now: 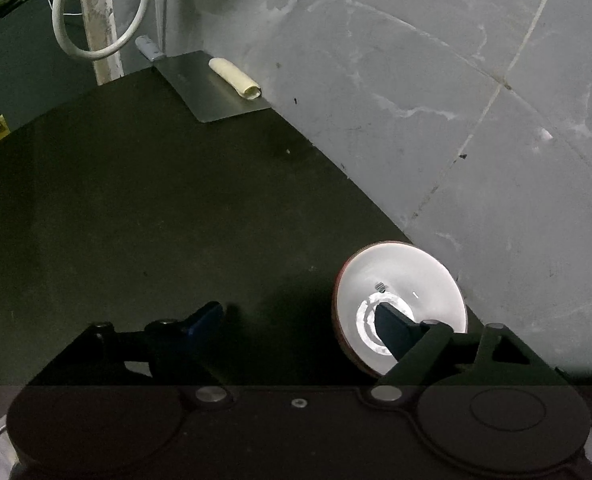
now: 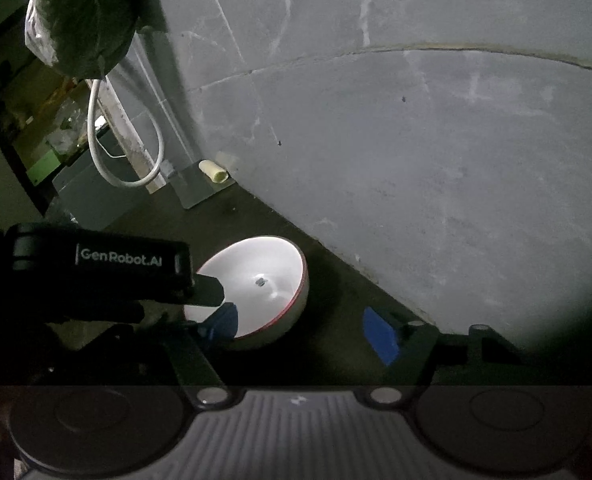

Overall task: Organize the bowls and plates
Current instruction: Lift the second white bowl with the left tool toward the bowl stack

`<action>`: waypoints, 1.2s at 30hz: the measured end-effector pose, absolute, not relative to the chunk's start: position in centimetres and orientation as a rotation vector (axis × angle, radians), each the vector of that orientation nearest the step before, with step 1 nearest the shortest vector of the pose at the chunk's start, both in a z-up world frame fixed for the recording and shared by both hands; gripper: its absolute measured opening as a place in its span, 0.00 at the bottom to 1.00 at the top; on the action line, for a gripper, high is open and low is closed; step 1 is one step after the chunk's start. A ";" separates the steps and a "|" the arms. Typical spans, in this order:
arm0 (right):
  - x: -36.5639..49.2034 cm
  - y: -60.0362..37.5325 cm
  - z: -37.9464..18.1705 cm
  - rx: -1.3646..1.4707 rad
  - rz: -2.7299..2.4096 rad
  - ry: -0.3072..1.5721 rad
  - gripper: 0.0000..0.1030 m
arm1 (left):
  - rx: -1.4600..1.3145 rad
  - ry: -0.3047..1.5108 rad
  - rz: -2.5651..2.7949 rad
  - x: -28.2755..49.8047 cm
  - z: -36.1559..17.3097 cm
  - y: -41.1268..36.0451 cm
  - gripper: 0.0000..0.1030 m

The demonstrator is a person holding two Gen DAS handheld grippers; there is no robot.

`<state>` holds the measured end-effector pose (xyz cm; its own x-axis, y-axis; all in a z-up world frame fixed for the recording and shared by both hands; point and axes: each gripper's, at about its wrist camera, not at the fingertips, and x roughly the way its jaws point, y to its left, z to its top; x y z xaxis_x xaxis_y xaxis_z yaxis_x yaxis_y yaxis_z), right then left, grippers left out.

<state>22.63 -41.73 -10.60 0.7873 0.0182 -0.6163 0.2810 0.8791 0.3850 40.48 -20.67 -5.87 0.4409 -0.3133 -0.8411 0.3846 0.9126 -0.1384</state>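
Observation:
A white bowl with a red rim [image 1: 399, 284] sits on the dark countertop [image 1: 136, 208] close to the grey wall. My left gripper [image 1: 299, 324] is open, its right finger [image 1: 395, 332] over the bowl's inside and its left finger [image 1: 204, 316] out on the counter. In the right wrist view the same bowl [image 2: 264, 280] lies ahead and left of my right gripper [image 2: 303, 328], which is open and empty; its left finger [image 2: 224, 320] is at the bowl's near rim. The left gripper's body [image 2: 96, 264] reaches in from the left over the bowl.
A metal sheet [image 1: 216, 88] with a cream paper roll [image 1: 236, 78] lies at the far end of the counter. A white cable loop [image 1: 100, 12] and a pipe hang behind it. A plastic bag [image 2: 80, 12] hangs at upper left. The grey wall [image 1: 455, 120] borders the counter's right side.

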 end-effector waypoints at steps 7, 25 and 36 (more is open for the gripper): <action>23.1 -41.7 -10.9 0.520 -0.124 0.656 0.55 | 0.034 1.078 -0.447 40.8 -6.7 -20.4 0.53; 23.9 -42.2 -11.5 0.645 0.018 0.723 0.34 | -0.047 1.110 -0.524 39.4 -6.9 -19.4 0.26; 19.6 -40.3 -8.5 0.578 0.054 0.701 0.30 | -0.105 1.064 -0.549 35.1 -4.4 -16.6 0.23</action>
